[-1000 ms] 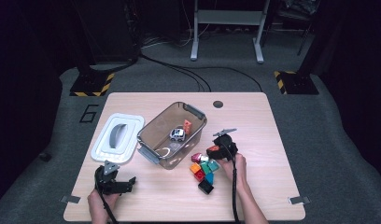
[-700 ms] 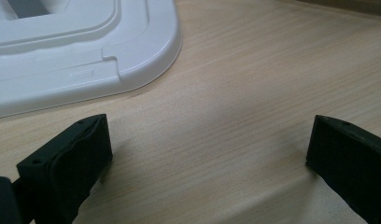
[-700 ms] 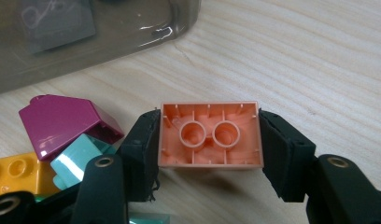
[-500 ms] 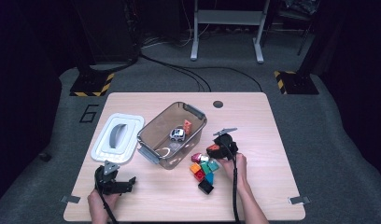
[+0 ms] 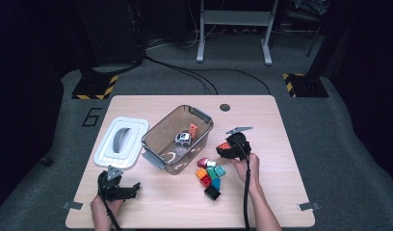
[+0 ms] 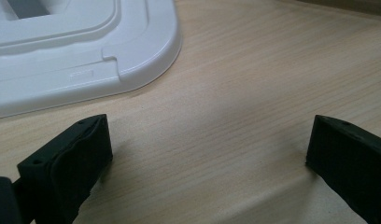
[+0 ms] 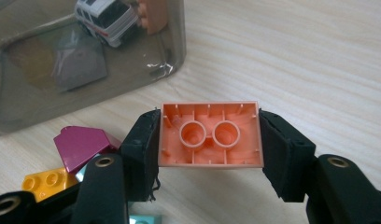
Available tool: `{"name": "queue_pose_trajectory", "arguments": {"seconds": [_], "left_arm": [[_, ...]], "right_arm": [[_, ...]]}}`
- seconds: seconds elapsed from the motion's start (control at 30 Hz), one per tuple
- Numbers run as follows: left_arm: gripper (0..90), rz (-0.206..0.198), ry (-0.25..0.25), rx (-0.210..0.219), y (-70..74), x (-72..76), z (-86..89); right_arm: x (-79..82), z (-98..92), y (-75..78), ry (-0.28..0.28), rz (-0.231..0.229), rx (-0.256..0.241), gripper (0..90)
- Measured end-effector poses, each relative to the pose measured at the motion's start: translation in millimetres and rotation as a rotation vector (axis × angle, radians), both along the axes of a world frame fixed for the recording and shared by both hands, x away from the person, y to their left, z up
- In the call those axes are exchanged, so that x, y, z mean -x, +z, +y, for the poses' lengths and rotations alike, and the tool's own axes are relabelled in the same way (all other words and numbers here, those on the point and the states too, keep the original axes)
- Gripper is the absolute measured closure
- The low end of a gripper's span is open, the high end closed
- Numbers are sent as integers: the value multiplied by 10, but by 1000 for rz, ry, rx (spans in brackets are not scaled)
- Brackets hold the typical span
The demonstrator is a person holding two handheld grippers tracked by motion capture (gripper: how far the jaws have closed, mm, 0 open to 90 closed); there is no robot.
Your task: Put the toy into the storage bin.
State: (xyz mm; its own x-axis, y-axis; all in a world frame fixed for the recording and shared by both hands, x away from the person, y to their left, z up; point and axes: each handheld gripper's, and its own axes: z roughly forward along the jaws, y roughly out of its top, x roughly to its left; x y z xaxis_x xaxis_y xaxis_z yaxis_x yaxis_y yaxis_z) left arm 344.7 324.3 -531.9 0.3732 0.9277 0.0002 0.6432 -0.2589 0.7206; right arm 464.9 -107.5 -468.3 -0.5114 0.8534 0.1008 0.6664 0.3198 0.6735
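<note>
Right gripper: jaws clamped on the two short ends of an orange brick, hollow underside with its two tubes facing the camera. In the high view, right gripper held just above the table, between the clear bin and the loose brick pile.

Brick probably light, rigid, smooth plastic; flat end walls give the pads good purchase, so slip seems unlikely unless twisted. Hard shell, not fragile.

Left gripper: jaws spread wide, nothing between them, low over bare wood just beside the white lid.

Inside the bin: toy car and another orange piece. Magenta brick and yellow brick near the held brick.

Table: pale wood grain, flat, matte. Beyond: dark grey floor, cables, hazard-striped feet, metal stand.
</note>
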Motion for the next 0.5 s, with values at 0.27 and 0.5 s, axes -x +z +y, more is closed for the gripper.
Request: {"name": "queue_pose_trajectory", "arguments": {"seconds": [0.27,0.5], "left_arm": [[0,5,-3,-2,4,0,3],[0,6,-4,-1,5,0,4]], "right_arm": [[-30,-34,117,2,-18,-22,431],[-86,-86,246,9,-50,-22,431]]}}
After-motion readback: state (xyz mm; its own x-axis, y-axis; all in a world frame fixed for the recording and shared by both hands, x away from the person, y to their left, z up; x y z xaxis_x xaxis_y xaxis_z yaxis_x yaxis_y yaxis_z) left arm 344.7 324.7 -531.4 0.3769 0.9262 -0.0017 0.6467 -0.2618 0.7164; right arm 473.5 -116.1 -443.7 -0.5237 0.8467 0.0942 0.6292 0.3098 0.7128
